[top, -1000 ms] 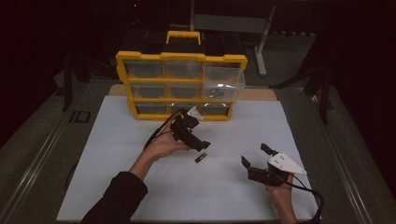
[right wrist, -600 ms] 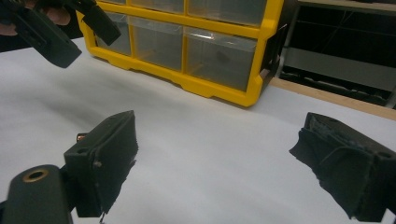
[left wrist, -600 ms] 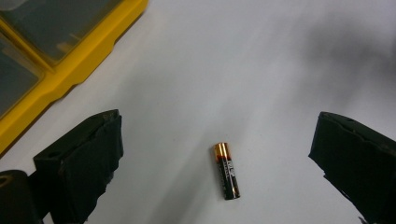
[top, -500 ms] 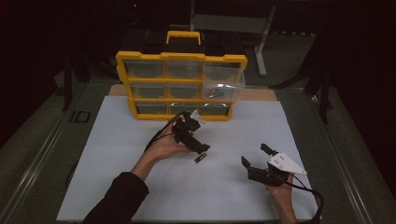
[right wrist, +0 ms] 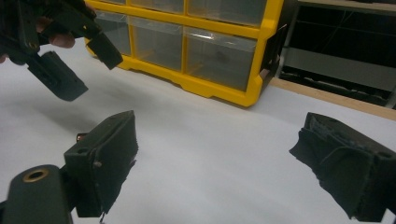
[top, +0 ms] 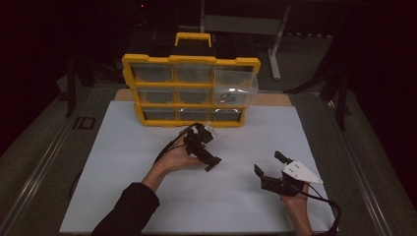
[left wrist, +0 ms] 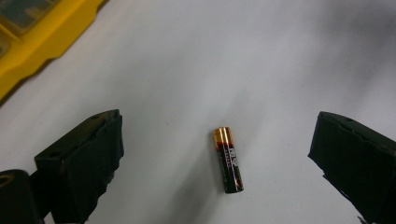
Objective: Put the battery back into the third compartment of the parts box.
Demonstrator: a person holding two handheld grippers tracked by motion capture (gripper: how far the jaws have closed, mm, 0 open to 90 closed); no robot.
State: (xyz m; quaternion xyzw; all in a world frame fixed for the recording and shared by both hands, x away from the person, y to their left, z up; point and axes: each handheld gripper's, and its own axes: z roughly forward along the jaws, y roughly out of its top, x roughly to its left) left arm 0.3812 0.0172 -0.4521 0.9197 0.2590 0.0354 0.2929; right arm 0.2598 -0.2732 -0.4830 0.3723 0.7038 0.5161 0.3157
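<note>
Black, padded jaws are seen spread wide in the left gripper view, and between them, untouched, a small battery (left wrist: 228, 160) is laid flat on the white table sheet (left wrist: 243, 60). In the high view the left gripper (top: 210, 156) is held above the sheet in a hand (top: 178, 155) turned palm-up, with the dark-sleeved forearm brought in from the lower left and the jaws angled down and to the right. The right gripper (top: 269, 165) is held low over the sheet near the front right, its jaws also parted with nothing between them, and a grey three-cornered plate (top: 301, 172) is carried on its top.

The battery is a short cylinder with a glossy black body and a copper-gold band at one end. Its long axis is set nearly upright in the left gripper view, slightly tilted, the gold end pointed away from the camera. In the right gripper view its end is just glimpsed behind that gripper's left jaw.

A yellow plastic organiser (top: 191, 90) with clear drawers is stood at the far edge of the sheet; its top right drawer (top: 236, 87) is drawn out, with small metallic pieces inside.
</note>
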